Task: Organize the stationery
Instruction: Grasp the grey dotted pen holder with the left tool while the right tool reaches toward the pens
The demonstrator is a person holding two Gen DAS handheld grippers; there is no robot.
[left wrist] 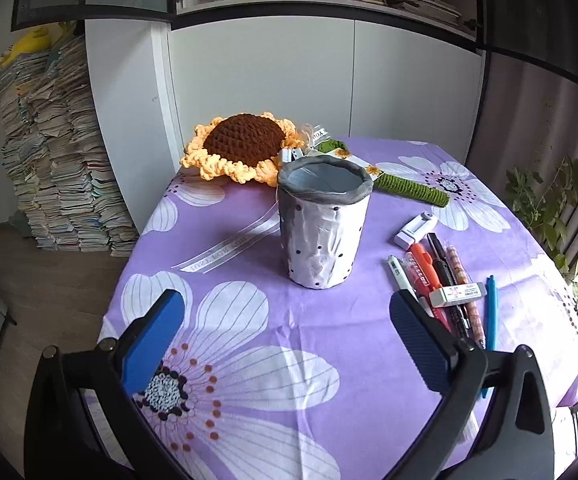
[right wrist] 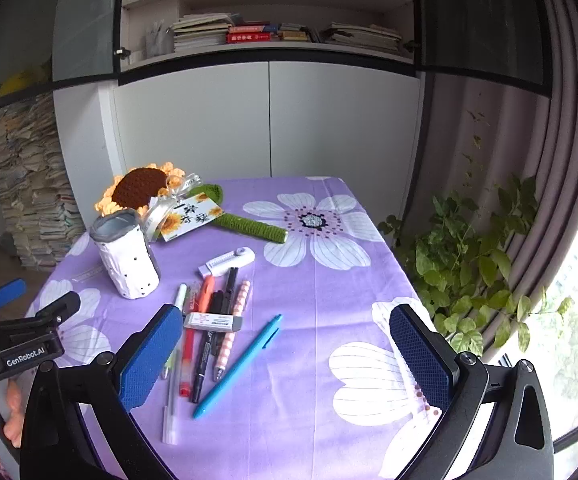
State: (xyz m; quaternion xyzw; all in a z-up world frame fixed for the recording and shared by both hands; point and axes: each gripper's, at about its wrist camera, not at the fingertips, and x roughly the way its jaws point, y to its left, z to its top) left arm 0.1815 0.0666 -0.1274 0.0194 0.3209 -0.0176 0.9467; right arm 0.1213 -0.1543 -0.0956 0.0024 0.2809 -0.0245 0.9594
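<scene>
A white dotted pen holder with a grey rim (left wrist: 323,224) stands upright on the purple flowered tablecloth (left wrist: 289,320); it also shows in the right wrist view (right wrist: 127,254). Several pens (right wrist: 209,320), a white eraser (right wrist: 213,322), a blue pen (right wrist: 239,364) and a white correction tape (right wrist: 227,260) lie loose to its right. My left gripper (left wrist: 289,344) is open and empty, in front of the holder. My right gripper (right wrist: 289,360) is open and empty, above the pens and the blue pen.
A crocheted sunflower (left wrist: 241,146) with a green stem (left wrist: 409,190) and a card (right wrist: 191,216) lies behind the holder. A ribbon (left wrist: 229,246) trails left. A leafy plant (right wrist: 473,264) stands off the table's right edge. White cabinets and a paper stack (left wrist: 57,152) are behind.
</scene>
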